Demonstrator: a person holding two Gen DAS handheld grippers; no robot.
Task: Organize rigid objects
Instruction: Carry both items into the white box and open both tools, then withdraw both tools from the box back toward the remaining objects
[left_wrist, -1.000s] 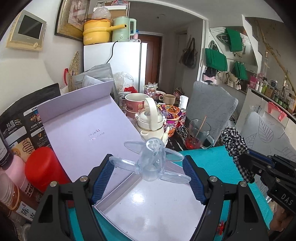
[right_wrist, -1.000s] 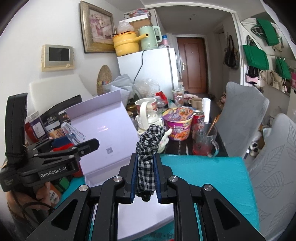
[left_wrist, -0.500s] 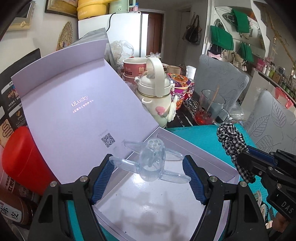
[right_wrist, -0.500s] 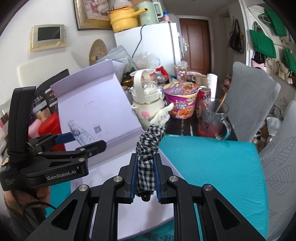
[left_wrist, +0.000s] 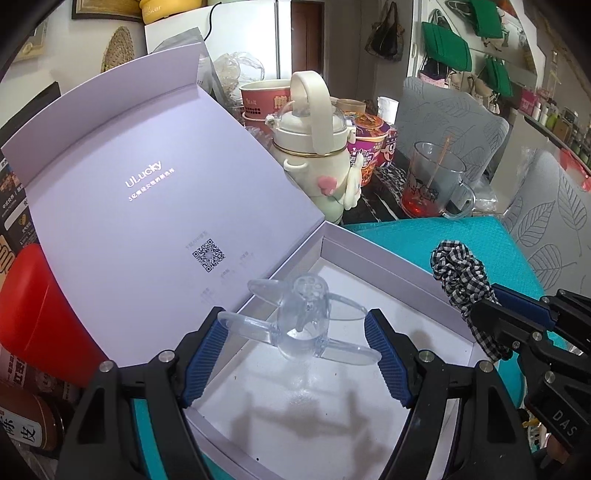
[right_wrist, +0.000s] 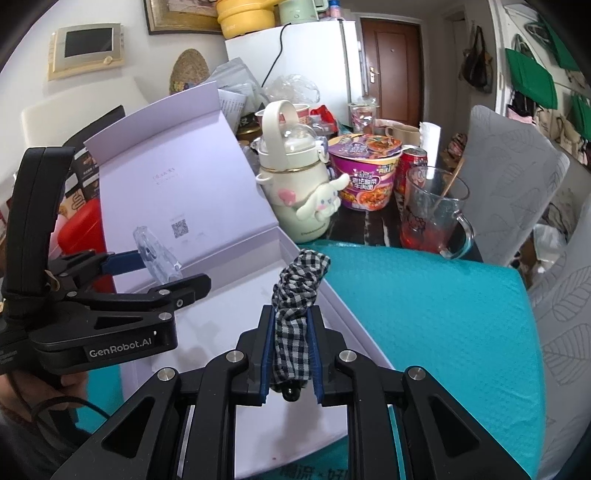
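Observation:
An open lavender gift box (left_wrist: 402, 258) lies on a teal mat, its lid (left_wrist: 147, 206) tilted back to the left. My left gripper (left_wrist: 299, 332) is shut on a clear plastic hair claw clip (left_wrist: 303, 321) and holds it above the box's white inside. The clip also shows in the right wrist view (right_wrist: 157, 254). My right gripper (right_wrist: 291, 332) is shut on a black-and-white checked scrunchie (right_wrist: 299, 284), just over the box's right rim (right_wrist: 332, 295). It also shows in the left wrist view (left_wrist: 461, 280).
Behind the box stand a cream kettle-shaped bottle (left_wrist: 317, 147), a purple noodle bowl (right_wrist: 364, 173), a red can (right_wrist: 413, 166) and a glass mug with red liquid (left_wrist: 432, 184). A red container (left_wrist: 33, 306) and jars crowd the left. The teal mat (right_wrist: 424, 310) extends right.
Both grippers have moved forward and down toward the box, which now looms larger. Each keeps its hold, the clip and the scrunchie unchanged in the jaws.

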